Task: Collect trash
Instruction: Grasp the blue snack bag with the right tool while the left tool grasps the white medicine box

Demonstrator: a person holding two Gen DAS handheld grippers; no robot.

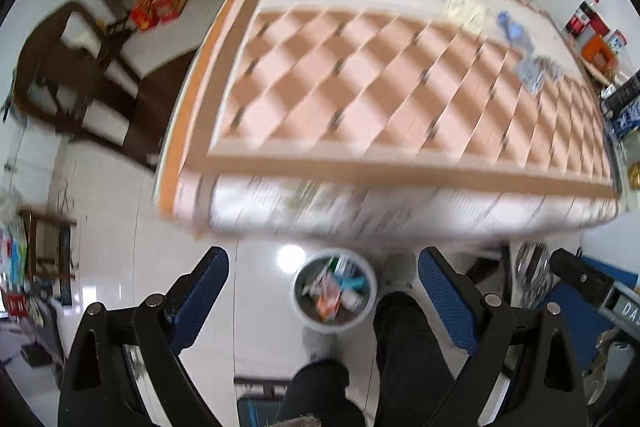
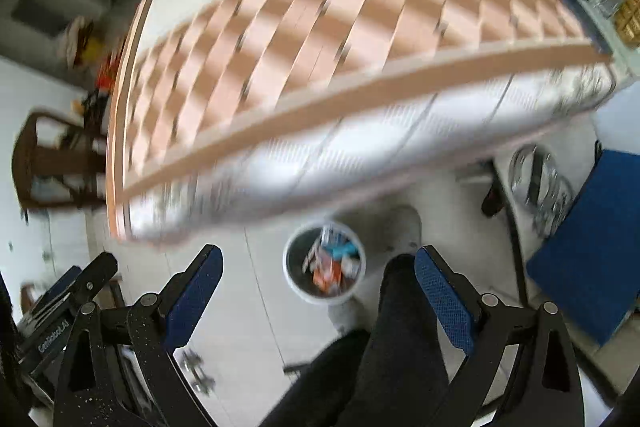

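Both grippers empty above the bin, more trash waiting on the table

The table [image 1: 400, 75] with its checkered cloth carries at least two pieces of trash at the far right: a clear plastic wrapper [image 1: 536, 71] and a crumpled blue-white piece [image 1: 512, 27] (both blurred, so I cannot tell what they are). On the floor below the near edge stands the trash bin [image 1: 335, 293], with several packages in it. The left gripper [image 1: 324, 291] and the right gripper [image 2: 318, 287] both have their jaws wide apart and carry nothing. I judge the step to be between drops: next, one gripper should reach across to the wrapper and close on it.
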